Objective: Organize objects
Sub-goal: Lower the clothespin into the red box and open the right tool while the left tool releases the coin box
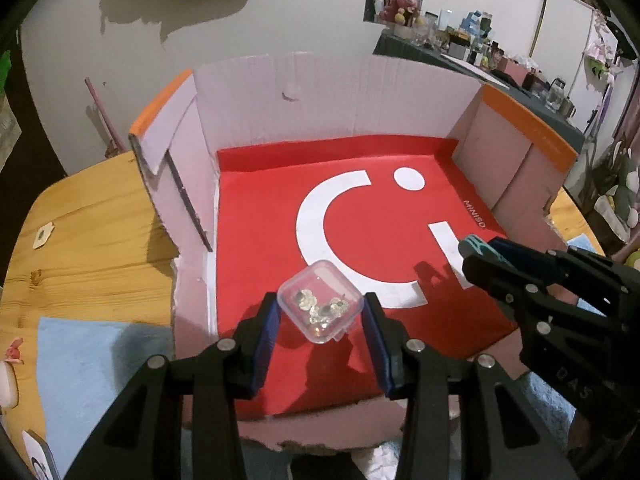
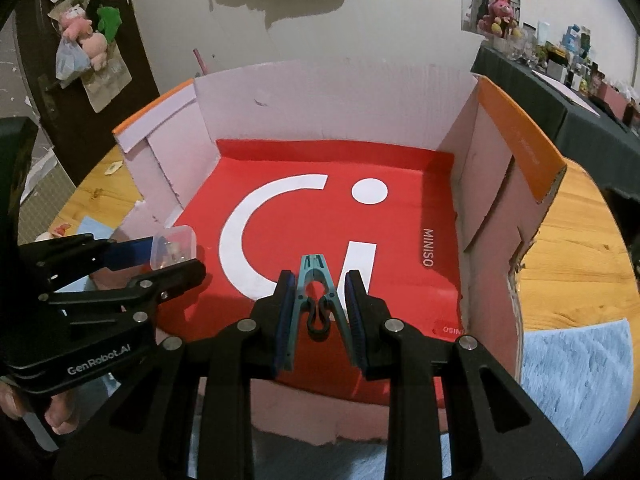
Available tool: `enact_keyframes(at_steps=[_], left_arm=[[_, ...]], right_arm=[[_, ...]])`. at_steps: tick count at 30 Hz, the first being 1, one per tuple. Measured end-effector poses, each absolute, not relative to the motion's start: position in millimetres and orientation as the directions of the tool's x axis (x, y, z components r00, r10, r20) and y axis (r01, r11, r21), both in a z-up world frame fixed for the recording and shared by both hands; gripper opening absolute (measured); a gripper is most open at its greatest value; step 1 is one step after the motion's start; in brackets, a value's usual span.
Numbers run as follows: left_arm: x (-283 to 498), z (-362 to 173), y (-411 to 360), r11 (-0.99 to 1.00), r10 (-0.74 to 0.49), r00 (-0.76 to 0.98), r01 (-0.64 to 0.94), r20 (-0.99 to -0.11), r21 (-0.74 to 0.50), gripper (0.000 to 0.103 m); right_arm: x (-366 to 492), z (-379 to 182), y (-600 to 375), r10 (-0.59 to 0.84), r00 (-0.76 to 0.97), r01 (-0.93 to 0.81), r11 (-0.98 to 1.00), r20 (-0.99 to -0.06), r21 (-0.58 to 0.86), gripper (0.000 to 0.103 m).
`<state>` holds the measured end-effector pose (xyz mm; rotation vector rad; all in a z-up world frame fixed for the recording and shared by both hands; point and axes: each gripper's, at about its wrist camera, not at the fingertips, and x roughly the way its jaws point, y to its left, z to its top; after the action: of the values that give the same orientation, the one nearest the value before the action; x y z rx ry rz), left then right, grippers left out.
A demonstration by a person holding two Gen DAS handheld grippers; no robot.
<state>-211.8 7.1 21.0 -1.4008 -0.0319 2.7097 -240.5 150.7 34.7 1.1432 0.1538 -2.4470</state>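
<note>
The left gripper (image 1: 320,320) has its jaws partly closed on a small clear plastic case (image 1: 320,307) of loose trinkets, light, rigid and slick, so it is best pinched flat across opposite walls. The right gripper (image 2: 320,300) has its jaws pressed tight on the splayed legs of a teal clothespin (image 2: 318,292), light and springy. Beyond both jaws lies the red-lined cardboard box (image 2: 472,184) on a wooden desk (image 2: 572,248) in a cluttered room.
</note>
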Motion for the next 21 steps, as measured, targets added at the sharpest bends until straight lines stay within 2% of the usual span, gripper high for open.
enact_keyframes(at_steps=[21], left_arm=[[-221, 7, 13, -0.994, 0.100, -0.530, -0.093, -0.842, -0.060, 0.044]], right_arm=[[-258, 12, 152, -0.262, -0.520, 0.397, -0.917, -0.813, 0.042, 0.025]])
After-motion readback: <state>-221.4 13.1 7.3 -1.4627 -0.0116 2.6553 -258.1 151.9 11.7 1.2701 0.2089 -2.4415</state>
